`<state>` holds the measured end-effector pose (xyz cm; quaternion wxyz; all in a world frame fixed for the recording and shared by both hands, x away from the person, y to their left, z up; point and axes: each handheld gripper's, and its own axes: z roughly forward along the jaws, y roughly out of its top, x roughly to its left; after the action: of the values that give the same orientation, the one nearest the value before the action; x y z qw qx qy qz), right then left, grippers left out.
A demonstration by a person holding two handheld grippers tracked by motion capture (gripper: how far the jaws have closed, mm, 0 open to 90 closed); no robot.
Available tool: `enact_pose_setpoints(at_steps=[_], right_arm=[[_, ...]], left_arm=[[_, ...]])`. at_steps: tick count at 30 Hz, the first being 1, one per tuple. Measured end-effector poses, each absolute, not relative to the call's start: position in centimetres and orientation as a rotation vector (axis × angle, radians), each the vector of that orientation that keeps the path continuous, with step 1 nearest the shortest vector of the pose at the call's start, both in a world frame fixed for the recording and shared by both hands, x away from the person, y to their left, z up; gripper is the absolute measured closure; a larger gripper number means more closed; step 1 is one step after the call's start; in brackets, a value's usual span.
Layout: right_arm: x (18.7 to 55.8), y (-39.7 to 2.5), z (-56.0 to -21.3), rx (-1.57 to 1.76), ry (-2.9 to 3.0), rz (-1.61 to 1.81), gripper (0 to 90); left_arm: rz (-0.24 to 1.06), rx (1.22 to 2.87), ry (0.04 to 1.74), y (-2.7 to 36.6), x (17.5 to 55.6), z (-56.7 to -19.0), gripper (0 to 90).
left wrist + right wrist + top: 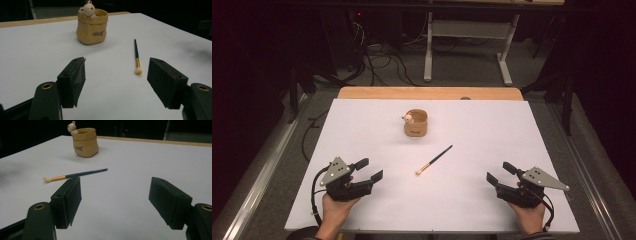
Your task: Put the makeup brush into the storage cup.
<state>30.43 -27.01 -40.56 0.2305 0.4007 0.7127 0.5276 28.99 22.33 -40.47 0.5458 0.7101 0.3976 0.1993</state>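
Observation:
A thin brush [434, 159] with a dark handle, gold ferrule and pale tip lies flat in the middle of the white table [362, 130], tip toward me. Behind it stands a tan sack-shaped pot [416, 123] with a small bear figure on its rim. My left gripper [368, 170] rests open near the front left, well left of the brush [136, 58]. The pot [92, 26] stands beyond its jaws. My right gripper [500, 172] rests open near the front right, with the brush [75, 175] and pot [85, 142] ahead of it to the left. Both grippers hold nothing.
A wooden strip [430, 93] runs along the table's far edge. Beyond it are cables on the floor [382, 57] and a white desk frame [467, 35]. Dark floor surrounds the table on both sides.

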Motion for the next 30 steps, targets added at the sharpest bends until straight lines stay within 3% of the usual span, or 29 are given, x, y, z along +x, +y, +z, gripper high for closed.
enact_pose_setpoints(at_steps=[30], right_arm=[[30.4, -26.71, -40.58, 1.083, 1.976, 1.443, 28.0]], left_arm=[[0.465, 1.693, 0.944, 22.21, 29.18, -40.54, 30.3]])
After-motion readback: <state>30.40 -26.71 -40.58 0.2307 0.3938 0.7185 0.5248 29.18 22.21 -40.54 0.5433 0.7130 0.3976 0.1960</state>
